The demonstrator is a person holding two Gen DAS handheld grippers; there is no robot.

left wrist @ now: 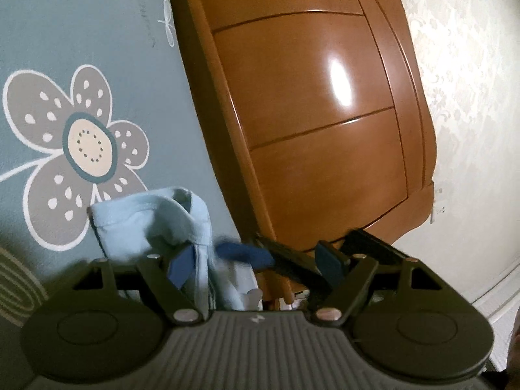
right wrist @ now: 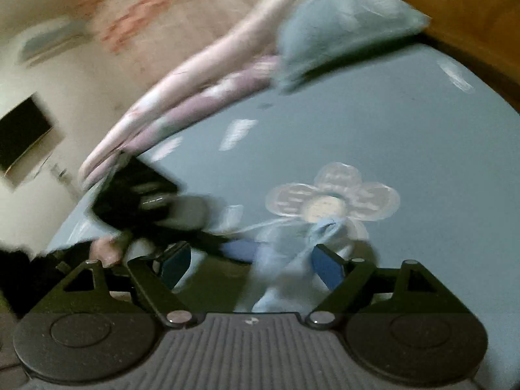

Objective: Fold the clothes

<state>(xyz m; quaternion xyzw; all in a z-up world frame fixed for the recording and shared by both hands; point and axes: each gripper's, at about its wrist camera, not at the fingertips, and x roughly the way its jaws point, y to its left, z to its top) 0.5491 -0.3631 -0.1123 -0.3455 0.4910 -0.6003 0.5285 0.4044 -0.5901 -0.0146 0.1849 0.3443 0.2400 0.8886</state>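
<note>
Garment point(left wrist: 156, 224), pale blue, hangs bunched above the bedsheet point(left wrist: 65, 32). We find left gripper point(left wrist: 256, 265) and right gripper point(right wrist: 252, 261) jaws spread wide; whether either grips cloth, we cannot tell.

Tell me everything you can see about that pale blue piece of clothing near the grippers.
The pale blue garment looks like soft, thin cotton with a stitched hem along one edge. It is bunched and crumpled, not flat. In the left wrist view it drapes against the left gripper, over one blue finger pad, above the flowered blue bedsheet. In the blurred right wrist view, a gathered bit rises between the open fingers of the right gripper. Whether either gripper pinches it is unclear.
</note>
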